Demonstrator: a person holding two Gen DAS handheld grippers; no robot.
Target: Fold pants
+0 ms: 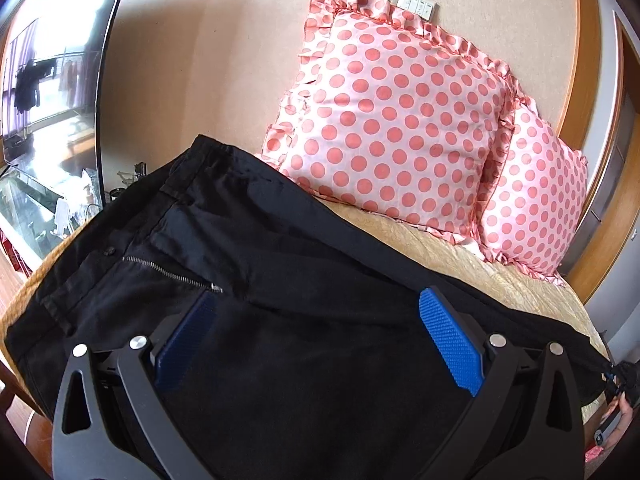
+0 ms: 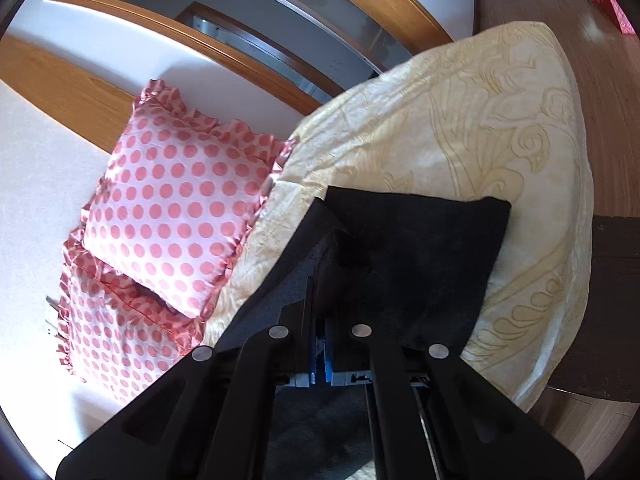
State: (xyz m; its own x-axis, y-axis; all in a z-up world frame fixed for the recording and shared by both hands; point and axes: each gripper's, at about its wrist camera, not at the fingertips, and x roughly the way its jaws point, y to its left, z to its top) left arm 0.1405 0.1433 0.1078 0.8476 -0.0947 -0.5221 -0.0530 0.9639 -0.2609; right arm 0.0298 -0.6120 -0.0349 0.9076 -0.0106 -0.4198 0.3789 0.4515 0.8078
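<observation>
Black pants [image 1: 248,248] lie spread on a cream bedspread [image 1: 500,276], waistband and open zipper [image 1: 168,270] toward the left. My left gripper [image 1: 316,312] is open, its blue pads [image 1: 450,340] hovering over the crotch area, holding nothing. In the right wrist view my right gripper [image 2: 322,312] is shut on the pants' leg end [image 2: 420,248], the black fabric draped over and between its fingers above the bedspread [image 2: 500,120]. The right gripper also shows at the far right edge of the left wrist view [image 1: 618,380].
Two pink polka-dot pillows [image 1: 396,128] [image 2: 176,192] lean on the wall at the bed's head. A glass cabinet and mirror [image 1: 48,100] stand left of the bed. A wooden door frame [image 2: 240,52] and wooden floor [image 2: 600,60] lie beyond the bed's edge.
</observation>
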